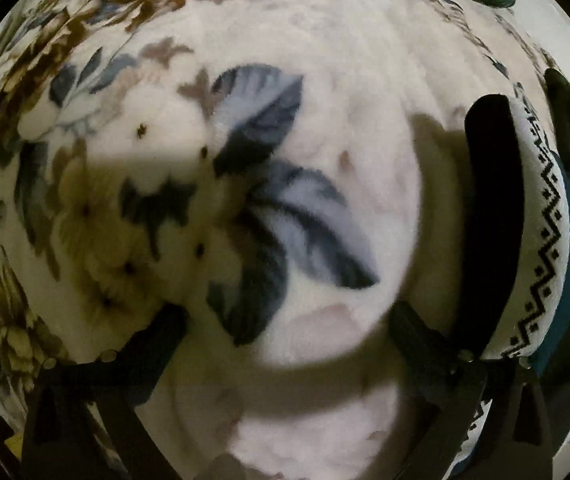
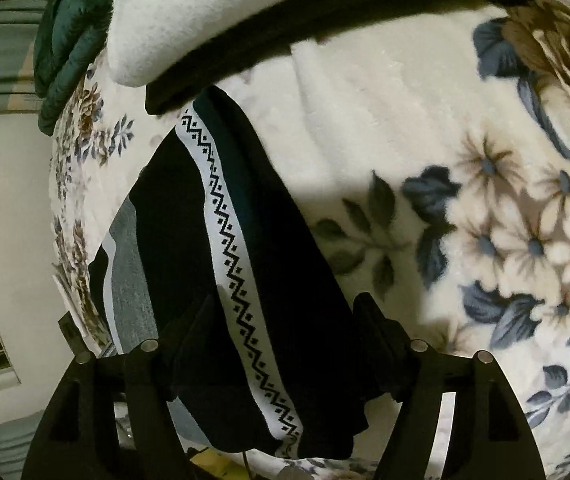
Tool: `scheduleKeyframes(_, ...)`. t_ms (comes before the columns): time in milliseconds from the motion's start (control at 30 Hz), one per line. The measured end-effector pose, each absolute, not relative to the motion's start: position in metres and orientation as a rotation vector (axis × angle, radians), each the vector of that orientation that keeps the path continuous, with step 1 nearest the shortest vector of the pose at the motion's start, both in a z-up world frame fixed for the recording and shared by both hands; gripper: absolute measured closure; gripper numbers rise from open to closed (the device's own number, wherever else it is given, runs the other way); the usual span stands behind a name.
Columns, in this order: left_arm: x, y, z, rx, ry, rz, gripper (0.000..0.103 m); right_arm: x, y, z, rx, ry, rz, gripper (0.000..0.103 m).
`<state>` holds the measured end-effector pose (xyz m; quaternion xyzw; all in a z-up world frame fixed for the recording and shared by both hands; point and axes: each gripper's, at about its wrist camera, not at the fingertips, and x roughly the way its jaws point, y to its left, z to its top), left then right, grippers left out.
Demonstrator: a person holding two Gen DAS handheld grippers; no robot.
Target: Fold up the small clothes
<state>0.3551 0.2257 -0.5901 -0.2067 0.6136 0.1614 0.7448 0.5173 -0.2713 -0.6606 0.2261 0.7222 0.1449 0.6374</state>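
Both grippers are spread wide and gripping nothing. Left gripper (image 1: 285, 324) hangs over bare floral fleece blanket (image 1: 345, 100). Right gripper (image 2: 281, 320) straddles the dark garment with a white zigzag band (image 2: 221, 216), which lies on the blanket by a white-and-black folded piece (image 2: 205, 20).

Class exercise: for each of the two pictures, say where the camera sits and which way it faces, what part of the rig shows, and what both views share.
Left wrist view: on the left claw, facing steeply down at the floral blanket; open fingers at the bottom.
Right wrist view: on the right claw, angled down over the dark garment; fingers either side of it.
Shared: the blanket and the garment's white zigzag band.
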Motion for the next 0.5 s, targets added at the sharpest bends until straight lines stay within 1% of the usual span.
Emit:
scheduleKeyframes(133, 0.359, 0.225, -0.585, -0.475, 1.381, 0.361, 0.0, 0.517, -0.274, -0.658, 0.531, 1.639, 0.343, 0.029)
scheduleKeyframes(167, 0.357, 0.227, -0.576, -0.521, 1.373, 0.343, 0.0, 0.518, -0.275, -0.659, 0.541, 1.638, 0.351, 0.026)
scheduleKeyframes(200, 0.357, 0.229, -0.566, -0.56, 1.341, 0.323, 0.0, 0.519, -0.275, -0.66, 0.558, 1.638, 0.367, 0.025)
scheduleKeyframes(267, 0.349, 0.229, -0.541, -0.652, 1.252, 0.244, 0.0, 0.522, -0.278, -0.667, 0.596, 1.65, 0.403, 0.024)
scheduleKeyframes(333, 0.346, 0.223, -0.529, -0.718, 1.21, 0.163, 0.0, 0.525, -0.28, -0.68, 0.647, 1.673, 0.458, 0.024)
scheduleKeyframes(433, 0.352, 0.205, -0.537, -0.798, 1.215, 0.012, 0.0, 0.53, -0.282, -0.705, 0.711, 1.721, 0.53, 0.024)
scheduleKeyframes(500, 0.36, 0.187, -0.556, -0.827, 1.25, -0.046, 0.0, 0.533, -0.283, -0.716, 0.728, 1.745, 0.543, 0.024)
